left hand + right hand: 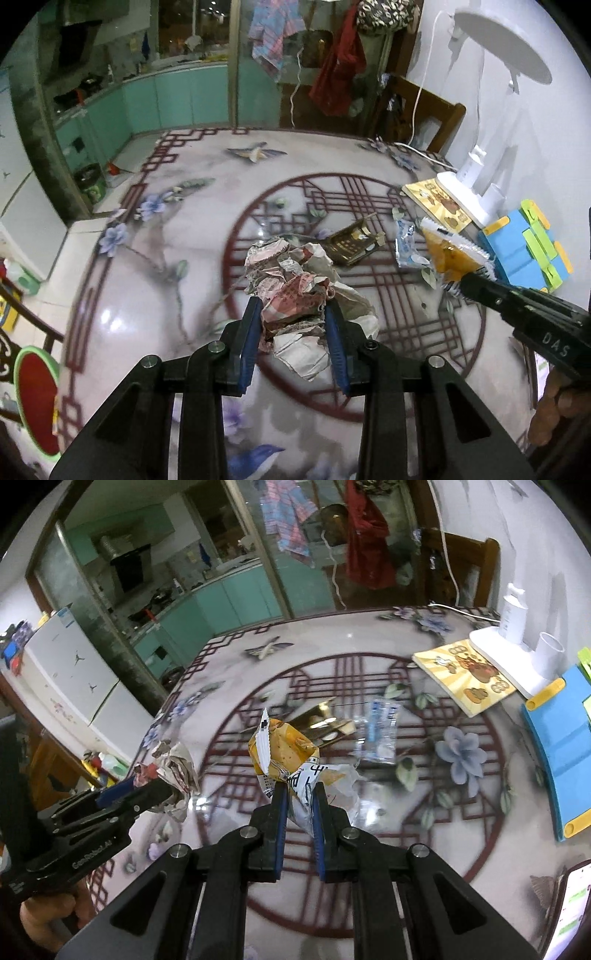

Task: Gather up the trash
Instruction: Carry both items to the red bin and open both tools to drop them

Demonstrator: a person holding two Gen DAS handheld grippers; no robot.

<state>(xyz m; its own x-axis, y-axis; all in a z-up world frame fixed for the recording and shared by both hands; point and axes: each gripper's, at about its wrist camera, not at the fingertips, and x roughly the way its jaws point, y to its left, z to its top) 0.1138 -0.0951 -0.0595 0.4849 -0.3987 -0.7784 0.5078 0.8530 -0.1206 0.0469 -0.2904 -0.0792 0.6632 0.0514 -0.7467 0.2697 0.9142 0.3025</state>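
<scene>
I had the left claw (291, 314) pinched on a crumpled printed paper wad (295, 288) btwn its pads, right claw (298, 794) clamped on a crinkly yellow plastic snack wrapper (284, 753) w/ its bulk ahead of the tips; both looked light, soft, best gripped mid-bunch.

We count two grippers (291, 314) (300, 794), one crumpled paper wad (295, 280), one yellow snack wrapper (284, 753), one clear plastic wrapper (380, 731), one gold packet (351, 243), one picture book (465, 675), and one blue case (561, 738).
</scene>
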